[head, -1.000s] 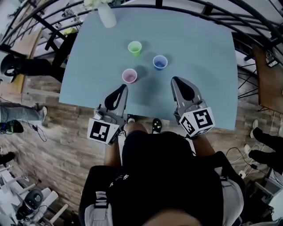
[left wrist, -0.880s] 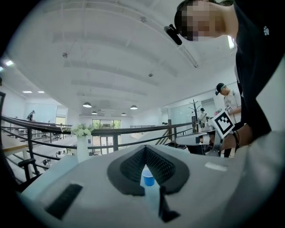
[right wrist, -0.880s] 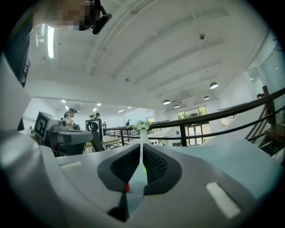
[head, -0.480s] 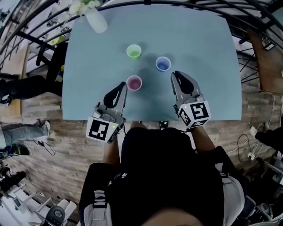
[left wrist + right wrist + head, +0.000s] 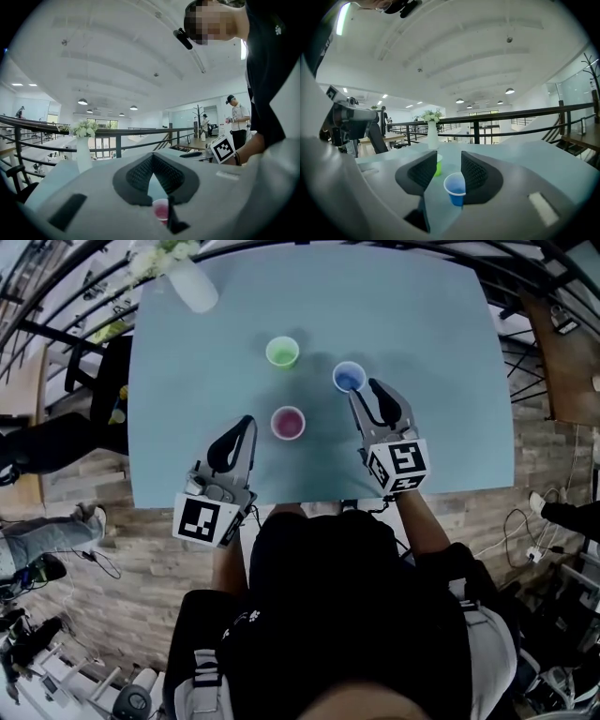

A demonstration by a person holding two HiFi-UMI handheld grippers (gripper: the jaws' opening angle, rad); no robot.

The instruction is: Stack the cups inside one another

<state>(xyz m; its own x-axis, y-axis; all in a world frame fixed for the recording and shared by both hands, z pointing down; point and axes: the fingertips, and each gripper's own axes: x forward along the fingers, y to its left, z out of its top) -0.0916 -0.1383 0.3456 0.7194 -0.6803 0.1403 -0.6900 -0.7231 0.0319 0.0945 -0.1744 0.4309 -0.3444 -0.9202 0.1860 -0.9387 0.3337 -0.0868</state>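
Pushing both grippers farther over the light-blue table (image 5: 422,324) than a second ago. Bringing right gripper (image 5: 366,390) down and up to blue cup (image 5: 349,377), sliding left gripper (image 5: 247,422) in just left of pink cup (image 5: 288,423). Opening right jaws at this moment, framing blue cup (image 5: 455,190) at their mouth, nearer the right pad, not pressing on it yet. Holding left jaws closed tip to tip, gripping nothing, sighting pink cup (image 5: 161,208) through the gap beneath the tips. Leaving green cup (image 5: 282,352) farthest out, apart from both grippers, peeking from behind the left pad in the right gripper view (image 5: 438,165). Passing over flower vase (image 5: 192,287) at far left corner, well clear of the work. Judging step as reaching for blue cup, nothing stacked yet. Doing it well probably meaning: widening jaws further before going in, centring cup between pads, gripping wall below rim, squeezing lightly to avoid crushing or tipping it, lifting straight up before carrying over another cup.
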